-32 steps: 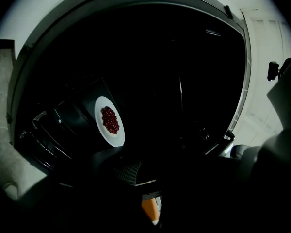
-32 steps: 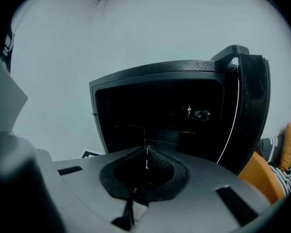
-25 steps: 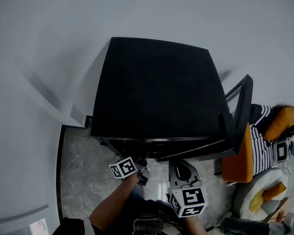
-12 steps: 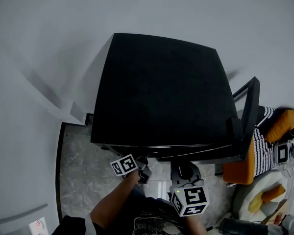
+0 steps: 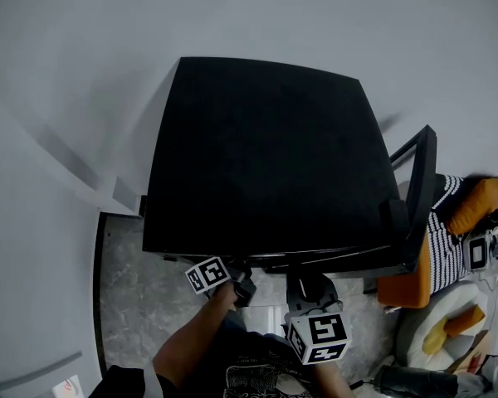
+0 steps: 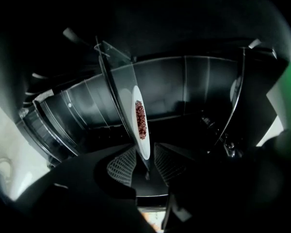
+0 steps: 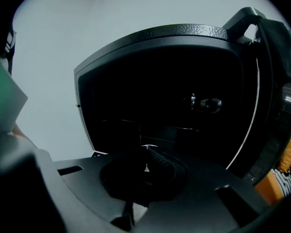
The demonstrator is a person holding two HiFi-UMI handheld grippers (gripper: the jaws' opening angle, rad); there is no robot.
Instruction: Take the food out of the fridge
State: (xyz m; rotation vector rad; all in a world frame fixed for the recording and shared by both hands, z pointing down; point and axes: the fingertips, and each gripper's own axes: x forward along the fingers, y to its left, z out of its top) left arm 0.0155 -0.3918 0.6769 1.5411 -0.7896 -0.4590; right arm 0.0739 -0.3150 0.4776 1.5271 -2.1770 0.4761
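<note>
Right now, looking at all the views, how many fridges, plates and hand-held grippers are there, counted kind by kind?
1 fridge
1 plate, with red food on it
2 grippers: left gripper, jaws opening with the plate between them; right gripper, jaws together on nothing
Total: 4

Head view is flat, soft, greyish light. The wall (image 5: 66, 56) is washed out pale, and the fridge (image 5: 266, 156) top is just a matte black slab casting a fuzzy shadow to its left. Fisheye bends the edges hard. Left gripper view is super dim with a heavy black vignette. Only the plate (image 6: 131, 118) and the ribbed back panel catch any light, and the floor (image 6: 2, 164) is blown out. In the right gripper view the wall is bright, the fridge inside is near pure black, and the foreground is soft.
</note>
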